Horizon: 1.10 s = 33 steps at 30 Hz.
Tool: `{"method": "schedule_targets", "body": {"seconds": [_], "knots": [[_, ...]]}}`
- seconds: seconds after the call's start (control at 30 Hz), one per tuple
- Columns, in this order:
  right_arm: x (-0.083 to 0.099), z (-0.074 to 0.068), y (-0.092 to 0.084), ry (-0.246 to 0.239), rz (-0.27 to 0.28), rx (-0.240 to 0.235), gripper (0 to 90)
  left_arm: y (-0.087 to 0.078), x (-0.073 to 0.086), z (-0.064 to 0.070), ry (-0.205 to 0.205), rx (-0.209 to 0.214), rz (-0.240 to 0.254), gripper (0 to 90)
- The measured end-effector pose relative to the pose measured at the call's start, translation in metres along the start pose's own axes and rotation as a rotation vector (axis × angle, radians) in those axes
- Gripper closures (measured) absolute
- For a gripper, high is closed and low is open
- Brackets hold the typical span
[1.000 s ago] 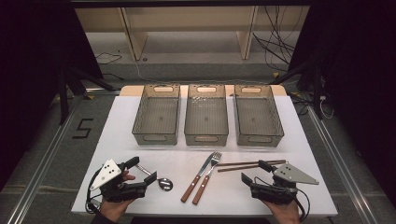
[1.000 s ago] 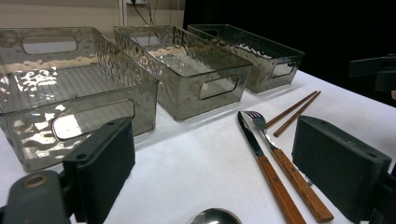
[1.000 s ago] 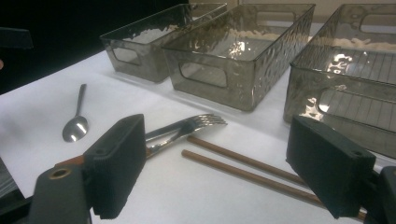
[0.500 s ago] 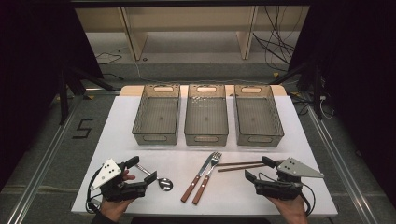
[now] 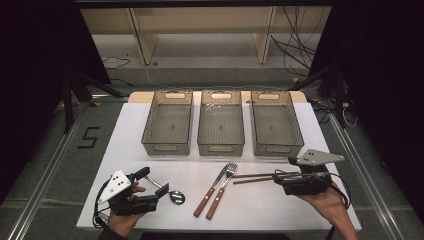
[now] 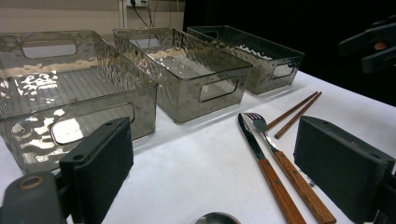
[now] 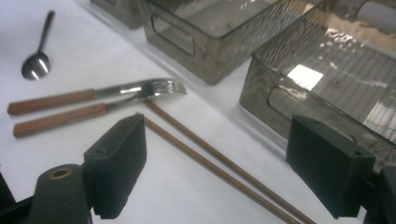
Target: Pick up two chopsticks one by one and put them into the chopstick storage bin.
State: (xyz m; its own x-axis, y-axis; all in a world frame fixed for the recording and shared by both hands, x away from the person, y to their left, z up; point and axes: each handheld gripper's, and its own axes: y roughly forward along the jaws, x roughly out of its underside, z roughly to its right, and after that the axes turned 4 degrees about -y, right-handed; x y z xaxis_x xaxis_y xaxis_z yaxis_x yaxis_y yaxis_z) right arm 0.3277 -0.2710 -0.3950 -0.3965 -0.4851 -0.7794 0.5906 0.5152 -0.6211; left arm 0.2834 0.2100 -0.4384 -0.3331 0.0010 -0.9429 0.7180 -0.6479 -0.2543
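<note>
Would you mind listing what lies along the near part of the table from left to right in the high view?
left gripper → spoon → knife → fork → chopsticks → right gripper

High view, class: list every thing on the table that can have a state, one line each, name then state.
left claw: open, above the spoon's handle
right claw: open, astride the chopsticks
spoon: lying flat
knife: lying flat beside the fork
fork: lying flat, tines toward the bins
chopsticks: lying side by side, not gripped
left bin: upright, empty
middle bin: upright, empty
right bin: upright, empty
</note>
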Motion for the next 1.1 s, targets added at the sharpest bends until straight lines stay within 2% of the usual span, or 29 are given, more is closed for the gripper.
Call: {"method": "schedule_targets", "body": {"seconds": [0.27, 0.5, 1.1], "knots": [[-0.004, 0.000, 0.029, -0.054, -0.121, -0.044, 26.0, -0.001, 0.000, 0.000, 0.003, -0.001, -0.001, 11.6], [-0.006, -0.004, 0.050, -0.136, -0.234, -0.091, 30.3, -0.001, 0.000, 0.000, 0.005, 0.000, -0.002, 11.6], [-0.008, -0.009, 0.086, -0.285, -0.392, -0.166, 46.7, 0.000, 0.000, 0.001, 0.005, 0.001, -0.002, 11.6]]}}
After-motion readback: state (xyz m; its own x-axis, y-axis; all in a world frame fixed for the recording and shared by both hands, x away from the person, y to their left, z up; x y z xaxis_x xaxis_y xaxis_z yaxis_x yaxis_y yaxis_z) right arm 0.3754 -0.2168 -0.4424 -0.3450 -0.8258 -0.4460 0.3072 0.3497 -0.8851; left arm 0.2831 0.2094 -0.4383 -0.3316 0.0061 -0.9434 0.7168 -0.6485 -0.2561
